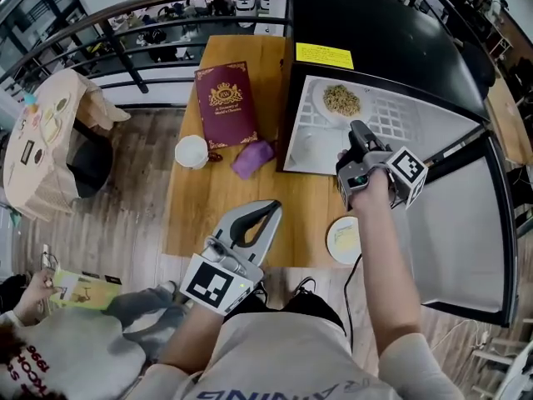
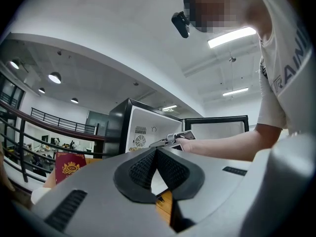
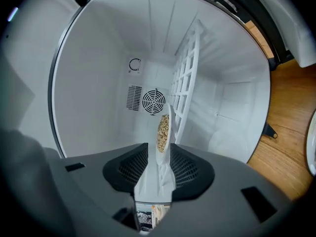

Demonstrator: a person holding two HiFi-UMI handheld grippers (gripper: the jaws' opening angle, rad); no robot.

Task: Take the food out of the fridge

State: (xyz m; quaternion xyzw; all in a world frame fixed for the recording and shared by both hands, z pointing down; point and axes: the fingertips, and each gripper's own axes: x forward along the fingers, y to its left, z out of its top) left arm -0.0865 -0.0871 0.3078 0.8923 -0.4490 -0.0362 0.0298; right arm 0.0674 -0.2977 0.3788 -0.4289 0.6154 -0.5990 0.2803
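Closest in, the left claw (image 1: 266, 210) hangs over the near edge of the wooden counter (image 1: 216, 207); its two pads are pressed together with nothing between them, as the left gripper view shows (image 2: 157, 152). Two claws in all; the right claw (image 1: 358, 129) reaches into the one black fridge (image 1: 375, 32), which stands on the counter's right end with its door (image 1: 466, 232) swung wide, just beside the right arm. One white plate (image 1: 326, 113) sits on the single wire shelf (image 1: 400, 119) inside, carrying one heap of pale brown food (image 1: 341, 99); so the food is not yet out of the fridge. In the right gripper view the right claw (image 3: 159, 157) is spread, and the plate (image 3: 165, 147) shows edge-on in the gap; whether the pads touch its rim I cannot tell. One round fan grille (image 3: 153, 101) sits in the back wall.

On the counter left of the fridge: one maroon book (image 1: 225, 102), one white cup (image 1: 191, 151), one purple cloth (image 1: 252, 158); one small white dish (image 1: 343, 238) lies at the near edge, under the right arm. A second person (image 1: 50, 352) at lower left holds one yellow box (image 1: 83, 290).
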